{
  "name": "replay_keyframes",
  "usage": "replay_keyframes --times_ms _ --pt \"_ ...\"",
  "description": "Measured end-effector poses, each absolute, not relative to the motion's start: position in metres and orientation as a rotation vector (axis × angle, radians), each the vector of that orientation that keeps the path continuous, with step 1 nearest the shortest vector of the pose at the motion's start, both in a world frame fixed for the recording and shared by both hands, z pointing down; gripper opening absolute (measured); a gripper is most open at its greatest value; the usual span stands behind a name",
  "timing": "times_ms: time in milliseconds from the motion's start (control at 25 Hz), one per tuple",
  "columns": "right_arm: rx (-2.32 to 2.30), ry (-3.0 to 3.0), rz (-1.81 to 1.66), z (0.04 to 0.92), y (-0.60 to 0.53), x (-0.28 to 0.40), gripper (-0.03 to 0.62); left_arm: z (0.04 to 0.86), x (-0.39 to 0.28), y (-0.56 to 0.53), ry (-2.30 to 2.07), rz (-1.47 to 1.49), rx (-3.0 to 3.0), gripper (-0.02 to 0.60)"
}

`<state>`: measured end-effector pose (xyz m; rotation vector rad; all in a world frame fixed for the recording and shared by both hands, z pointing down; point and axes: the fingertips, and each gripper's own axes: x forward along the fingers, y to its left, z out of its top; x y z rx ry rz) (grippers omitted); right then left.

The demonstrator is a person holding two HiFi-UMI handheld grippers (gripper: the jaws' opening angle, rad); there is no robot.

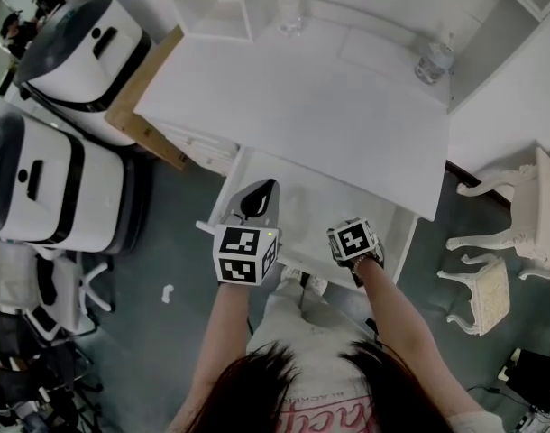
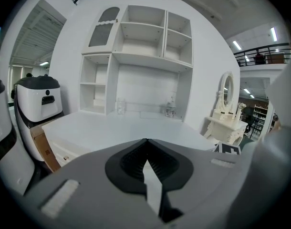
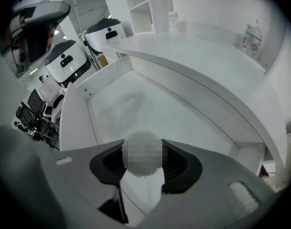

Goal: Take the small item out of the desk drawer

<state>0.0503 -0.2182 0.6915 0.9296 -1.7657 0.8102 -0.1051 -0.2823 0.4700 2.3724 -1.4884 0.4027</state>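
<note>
From above in the head view, the left gripper (image 1: 260, 198) and right gripper (image 1: 353, 240) hover over the open drawer (image 1: 334, 201) under the desk (image 1: 302, 106). Left gripper view: jaws pressed together, empty. Right gripper view: jaws clamp the small item (image 3: 141, 154), pale and rounded, above the drawer floor. Best lifted straight up with a steady squeeze, clear of the desk edge.

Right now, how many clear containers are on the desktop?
2. One clear container stands at the back of the desktop, beside the shelf unit; the second clear container stands in the back right corner. The shelf compartments could hide more.
</note>
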Motion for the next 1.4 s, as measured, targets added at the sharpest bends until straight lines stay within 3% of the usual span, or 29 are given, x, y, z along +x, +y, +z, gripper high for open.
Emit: replay_keyframes --times_ms 1400 --pt "1.193 -1.928 0.717 0.572 -0.259 0.08 0.172 0.384 -0.065 -0.316 -1.507 0.245 2.585 0.014"
